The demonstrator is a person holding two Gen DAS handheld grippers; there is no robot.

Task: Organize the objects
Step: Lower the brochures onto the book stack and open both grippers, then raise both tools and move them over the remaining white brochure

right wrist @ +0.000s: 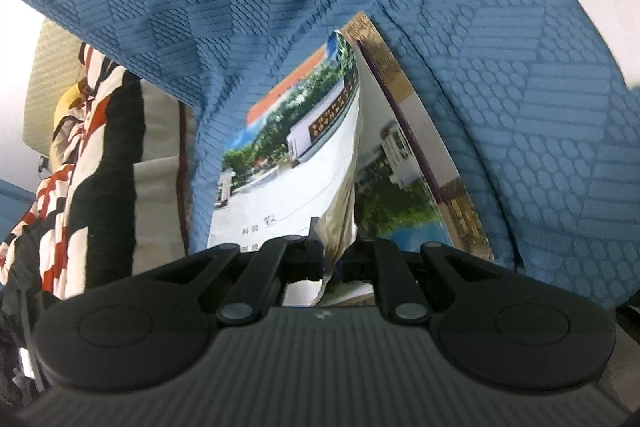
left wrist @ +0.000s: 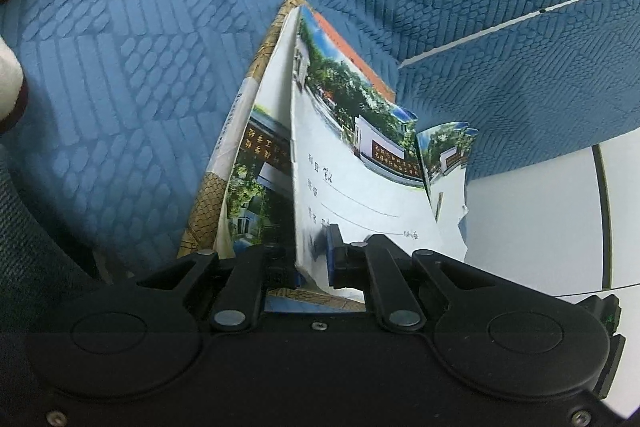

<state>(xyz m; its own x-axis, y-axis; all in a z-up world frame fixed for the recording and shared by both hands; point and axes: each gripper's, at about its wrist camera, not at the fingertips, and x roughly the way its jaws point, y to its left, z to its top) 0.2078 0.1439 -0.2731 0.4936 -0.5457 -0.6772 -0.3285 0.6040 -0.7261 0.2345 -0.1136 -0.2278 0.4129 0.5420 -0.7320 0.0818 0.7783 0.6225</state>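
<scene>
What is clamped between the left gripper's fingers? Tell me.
The left gripper is shut on the notebook, pinching its near edge; the left wrist view shows it.

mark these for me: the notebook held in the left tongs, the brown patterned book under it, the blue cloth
notebook (left wrist: 352, 195), left wrist view, on the white lower cover with the handwritten lines
brown patterned book (left wrist: 202, 211), left wrist view, on its exposed left edge strip
blue cloth (left wrist: 120, 67), left wrist view, on bare fabric left of the books

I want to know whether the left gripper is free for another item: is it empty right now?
No, the left gripper is clamped on a thin notebook with a photo cover.
</scene>
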